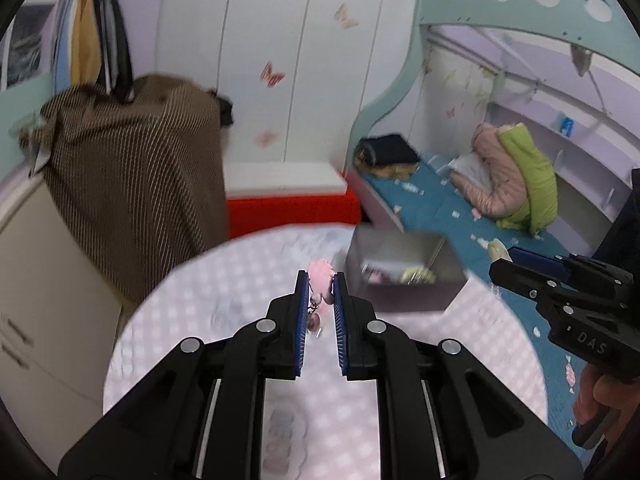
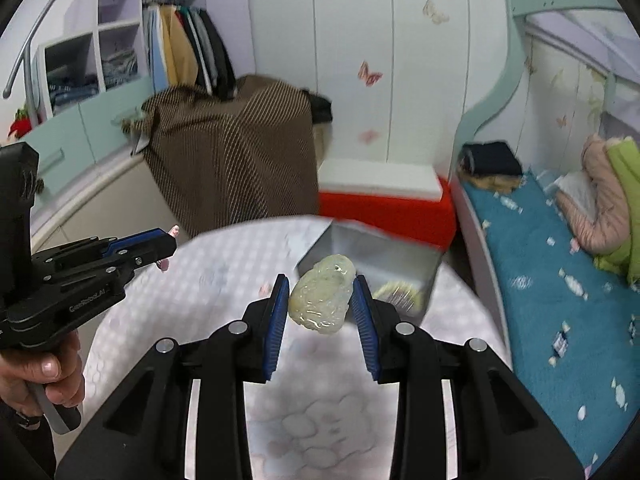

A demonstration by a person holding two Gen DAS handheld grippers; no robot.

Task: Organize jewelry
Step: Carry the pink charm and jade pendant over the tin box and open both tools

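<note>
My left gripper (image 1: 320,278) is shut on a pink flower-shaped charm (image 1: 321,280) with small beads hanging below it, held above the round table (image 1: 180,320). My right gripper (image 2: 322,282) is shut on a pale green carved jade pendant (image 2: 322,298), held above the table just in front of the grey metal box (image 2: 376,252). The box (image 1: 404,276) stands open at the table's far right and holds several small pieces, among them something yellow. The right gripper (image 1: 500,258) shows at the right in the left wrist view, and the left gripper (image 2: 170,240) at the left in the right wrist view.
The table has a pink-and-white checked cloth (image 2: 224,280). Beyond it stand a brown striped covered object (image 1: 132,168) and a red and white box (image 1: 292,204). A bed with a blue cover (image 2: 552,292) runs along the right. A wardrobe (image 2: 184,52) is at back left.
</note>
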